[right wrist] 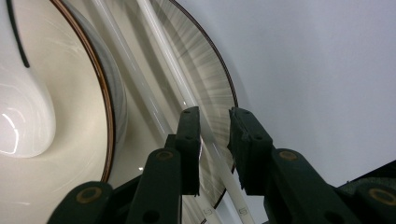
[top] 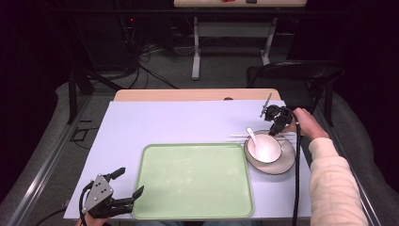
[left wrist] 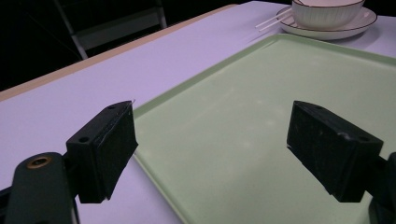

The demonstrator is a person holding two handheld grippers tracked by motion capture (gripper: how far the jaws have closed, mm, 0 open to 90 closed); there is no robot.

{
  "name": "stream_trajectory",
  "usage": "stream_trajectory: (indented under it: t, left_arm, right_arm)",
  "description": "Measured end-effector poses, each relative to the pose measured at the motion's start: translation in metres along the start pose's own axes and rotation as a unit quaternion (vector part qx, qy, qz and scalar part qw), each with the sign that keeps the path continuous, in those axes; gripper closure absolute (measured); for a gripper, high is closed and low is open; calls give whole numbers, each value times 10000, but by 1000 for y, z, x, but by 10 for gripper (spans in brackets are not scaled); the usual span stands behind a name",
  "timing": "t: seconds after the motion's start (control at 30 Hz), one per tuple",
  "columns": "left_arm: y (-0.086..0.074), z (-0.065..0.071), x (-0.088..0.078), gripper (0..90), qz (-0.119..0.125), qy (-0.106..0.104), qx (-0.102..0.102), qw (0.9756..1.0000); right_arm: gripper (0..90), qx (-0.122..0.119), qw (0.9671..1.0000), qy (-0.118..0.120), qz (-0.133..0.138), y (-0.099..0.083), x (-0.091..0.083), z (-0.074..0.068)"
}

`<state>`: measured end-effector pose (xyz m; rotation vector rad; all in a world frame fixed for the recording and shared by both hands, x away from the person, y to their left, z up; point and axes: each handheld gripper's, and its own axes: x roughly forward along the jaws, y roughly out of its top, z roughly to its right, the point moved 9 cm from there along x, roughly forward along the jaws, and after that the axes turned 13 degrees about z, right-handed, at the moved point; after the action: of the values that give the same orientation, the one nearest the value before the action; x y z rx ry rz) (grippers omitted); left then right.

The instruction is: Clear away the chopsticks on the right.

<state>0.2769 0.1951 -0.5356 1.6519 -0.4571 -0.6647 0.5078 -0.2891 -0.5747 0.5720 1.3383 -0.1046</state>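
A white bowl (top: 264, 148) with a white spoon (top: 252, 136) in it stands on a ribbed plate (top: 287, 162) at the right of the table. Two white chopsticks (top: 240, 137) lie across the plate's far rim. My right gripper (top: 273, 129) points down at that rim. In the right gripper view its jaws (right wrist: 215, 114) stand narrowly apart around one chopstick (right wrist: 175, 70), with a gap still showing, so it is open. The bowl's rim (right wrist: 100, 107) and the spoon (right wrist: 23, 116) lie to their left. My left gripper (top: 132, 180) is wide open over the near left corner of the green tray (top: 193, 181), holding nothing (left wrist: 212, 126).
The tray (left wrist: 261, 93) lies bare on a white mat (top: 155, 122) that covers the table. A black chair (top: 301, 77) stands past the table's far right corner. The bowl and plate (left wrist: 327, 32) sit just right of the tray.
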Motion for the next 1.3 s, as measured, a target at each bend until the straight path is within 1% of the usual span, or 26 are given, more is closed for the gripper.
stream_trajectory:
  t: [0.03, 0.07, 0.2, 0.27, 0.3, 0.4, 0.47, 0.57, 0.6, 0.63, 0.73, 0.77, 0.83, 0.87, 0.93, 0.97, 1.0, 1.03, 1.07, 1.1, 1.13, 1.17, 1.2, 1.23, 1.3]
  left_arm:
    - [0, 0, 0, 157, 3, -5, 2, 10000]
    - [0, 0, 0, 157, 1, 1, 4, 10000]
    - [0, 0, 0, 157, 5, -5, 10, 10000]
    - [0, 0, 0, 157, 3, 0, 8, 10000]
    - [0, 0, 0, 157, 6, 2, 7, 10000]
    - [0, 0, 0, 157, -5, -1, 12, 10000]
    - [0, 0, 0, 157, 0, 2, 0, 10000]
    - [0, 0, 0, 157, 1, 6, 6, 10000]
    - [0, 0, 0, 157, -7, 2, 12, 10000]
    - [0, 0, 0, 157, -7, 2, 12, 10000]
    - [0, -1, 0, 157, -3, 12, 13, 10000]
    - [0, -1, 0, 157, 6, 22, 5, 10000]
    - [0, -1, 0, 157, 7, 27, 5, 10000]
    - [0, -1, 0, 157, 0, 17, 11, 10000]
    - [0, -1, 0, 157, 4, 17, 10, 10000]
    - [0, -1, 0, 157, 3, 10, 12, 10000]
    - [0, -1, 0, 157, 3, 10, 12, 10000]
    - [0, -1, 0, 157, -1, 15, 13, 10000]
    - [0, -1, 0, 157, -1, 11, 18, 10000]
    - [0, -1, 0, 157, -1, 11, 18, 10000]
    - [0, -1, 0, 157, 5, 17, 19, 10000]
    - [0, -1, 0, 157, 5, 17, 19, 10000]
    - [0, -1, 0, 157, -3, 17, 19, 10000]
    - [0, -1, 0, 157, -1, 17, 19, 10000]
    - [0, 0, 1, 157, -10, 4, 44, 10000]
  right_arm:
    - [743, -18, 10000, 22, 28, 0, 0, 0]
    - [750, -88, 9999, 38, 49, 0, 0, 0]
    - [757, -181, 9998, 74, -5, 0, 0, -2]
    - [758, -223, 9997, 74, 32, 0, 1, -3]
    - [757, -270, 9996, 48, -3, -1, 2, -3]
    - [773, -370, 9992, 68, -105, -4, 8, -6]
    - [777, -368, 9992, 83, -88, -4, 9, -6]
    - [799, -459, 9989, 76, -20, -4, 9, -4]
    - [821, -586, 9982, 60, 54, -3, 9, -6]
    - [827, -641, 9979, 86, 79, -3, 9, -6]
    - [834, -669, 9977, 69, 59, -3, 9, -6]
    - [836, -671, 9976, 79, 116, -2, 10, -5]
    - [838, -681, 9976, 46, 91, -3, 9, -6]
    - [839, -730, 9973, 21, 107, -2, 9, -5]
    - [839, -730, 9973, -28, 121, -1, 6, -5]
    - [840, -759, 9969, -135, 177, 1, 3, -3]
    - [840, -759, 9969, -135, 177, 1, 3, -3]
    - [840, -826, 9962, -161, 229, 3, 1, -3]
    - [840, -793, 9963, -233, 214, 4, -4, -4]
    - [840, -786, 9961, -272, 285, 6, -6, -5]
    - [840, -811, 9958, -299, 298, 7, -9, -4]
    - [840, -753, 9963, -315, 279, 8, -12, -5]
    - [840, -753, 9963, -315, 279, 8, -12, -5]
    - [841, -735, 9963, -368, 235, 9, -17, -5]
    - [840, -671, 9964, -404, 310, 12, -23, -6]
